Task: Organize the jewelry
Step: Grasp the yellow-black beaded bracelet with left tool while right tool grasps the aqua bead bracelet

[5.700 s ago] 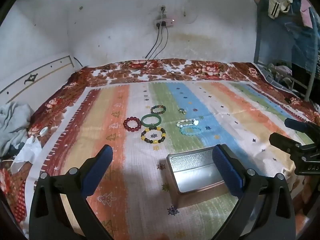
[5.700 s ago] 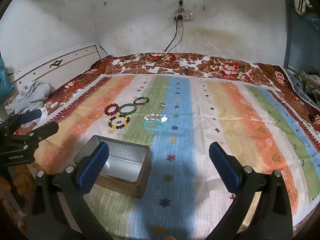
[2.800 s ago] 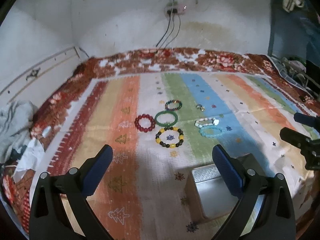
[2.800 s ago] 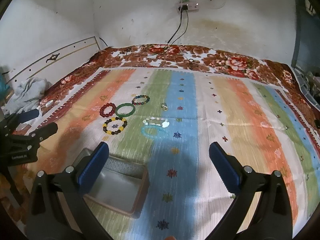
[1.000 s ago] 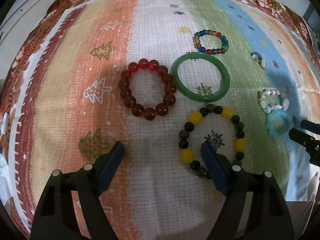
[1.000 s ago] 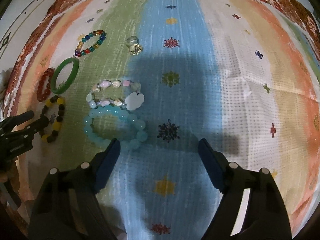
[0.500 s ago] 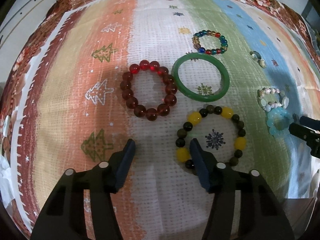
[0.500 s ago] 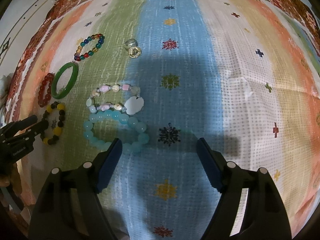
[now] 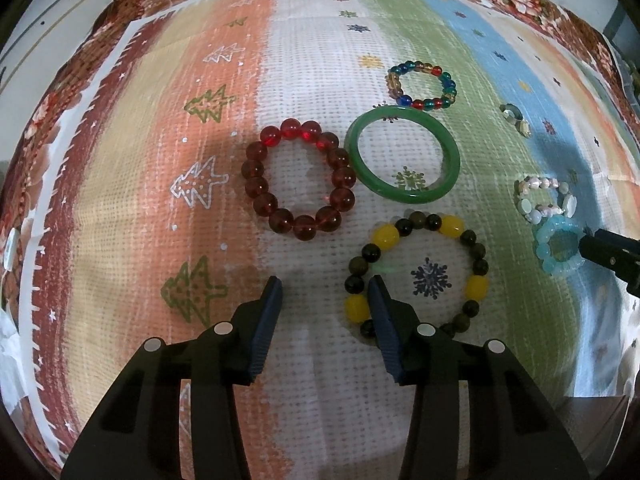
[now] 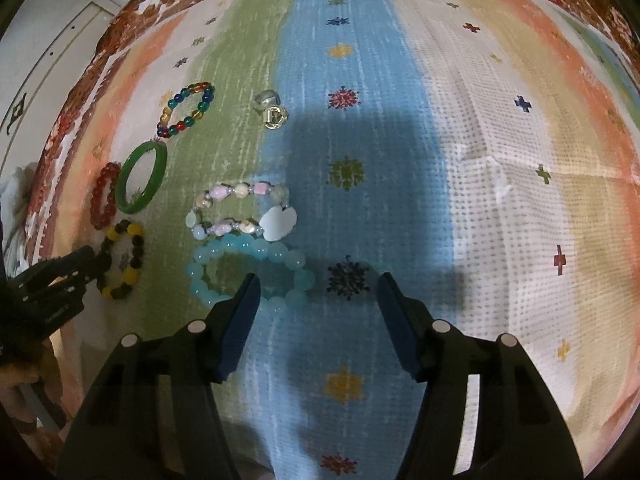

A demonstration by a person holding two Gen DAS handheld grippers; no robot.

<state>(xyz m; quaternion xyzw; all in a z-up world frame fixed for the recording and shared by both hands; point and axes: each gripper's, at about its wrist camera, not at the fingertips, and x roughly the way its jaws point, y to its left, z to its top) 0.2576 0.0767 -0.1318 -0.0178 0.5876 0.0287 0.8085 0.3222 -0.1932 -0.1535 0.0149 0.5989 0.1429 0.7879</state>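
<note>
Both grippers down low over the striped bedspread (image 9: pixel 304 92), far closer to the jewelry than a few seconds back when the whole bed and a metal tin were in view; tin out of frame now. Left gripper (image 9: pixel 325 298) jaws narrowed from wide a second ago to a moderate gap, empty, right jaw touching or just over the near-left edge of the yellow-black bracelet (image 9: pixel 418 272), left jaw on bare cloth. Landmark: green bangle (image 9: pixel 402 154). Red bracelet (image 9: pixel 300 178) touching the bangle's left side; multicolour bracelet (image 9: pixel 421 85) just behind the bangle; yellow-black bracelet just in front of it; rings (image 9: pixel 516 120) off to its right; shell bracelet (image 10: pixel 244 210) and aqua bracelet (image 10: pixel 250 276) further right, nearly touching each other. Right gripper (image 10: pixel 318 292) jaws also narrower than before, moderate gap, empty, left jaw over the aqua bracelet's near rim, right jaw on bare cloth. Reads as two pickups being lined up at once, neither closed yet; no piece moved so far, so sorting barely begun. Likely next: closing on a bead strand each, then carrying to the tin. Risk: beads rolling out of a partial pinch. Small lettering on the left gripper body in the right wrist view, too blurred to read; no other writing visible.
</note>
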